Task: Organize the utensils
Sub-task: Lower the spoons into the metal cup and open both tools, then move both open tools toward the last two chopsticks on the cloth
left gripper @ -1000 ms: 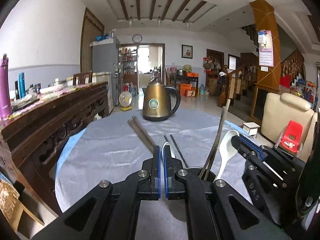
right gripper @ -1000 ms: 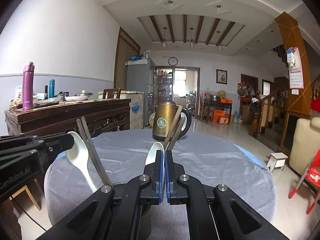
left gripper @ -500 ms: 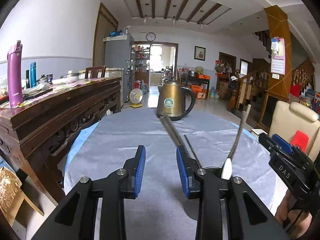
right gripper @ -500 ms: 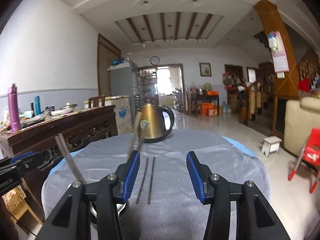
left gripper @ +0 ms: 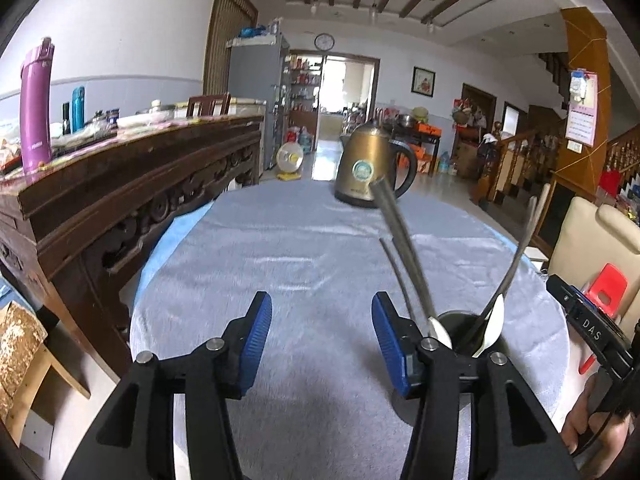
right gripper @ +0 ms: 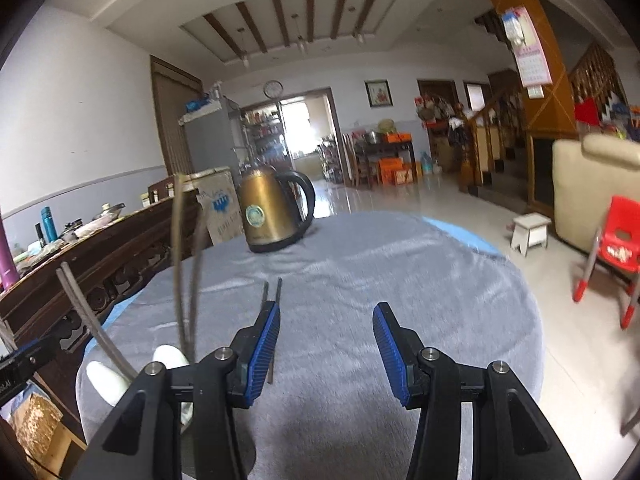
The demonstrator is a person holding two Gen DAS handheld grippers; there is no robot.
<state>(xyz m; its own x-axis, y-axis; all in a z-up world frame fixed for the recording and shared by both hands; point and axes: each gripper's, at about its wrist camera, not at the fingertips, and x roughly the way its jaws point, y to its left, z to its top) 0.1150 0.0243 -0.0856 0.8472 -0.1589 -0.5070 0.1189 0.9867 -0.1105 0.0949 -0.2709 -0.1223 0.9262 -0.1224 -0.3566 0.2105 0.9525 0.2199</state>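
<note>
The dark holder [left gripper: 460, 322] stands on the grey-clothed surface [left gripper: 304, 264] with white spoons [left gripper: 491, 330] and metal chopsticks [left gripper: 400, 236] leaning out of it, just right of the left tongs [left gripper: 322, 330]. Two more chopsticks [right gripper: 273, 294] lie flat on the cloth, beside the right tongs [right gripper: 326, 344]. Left tongs have just been opening, nothing between the blue pads. Right tongs gape about halfway too, holding nothing. A gold kettle [right gripper: 270, 214] sits at the far edge.
</note>
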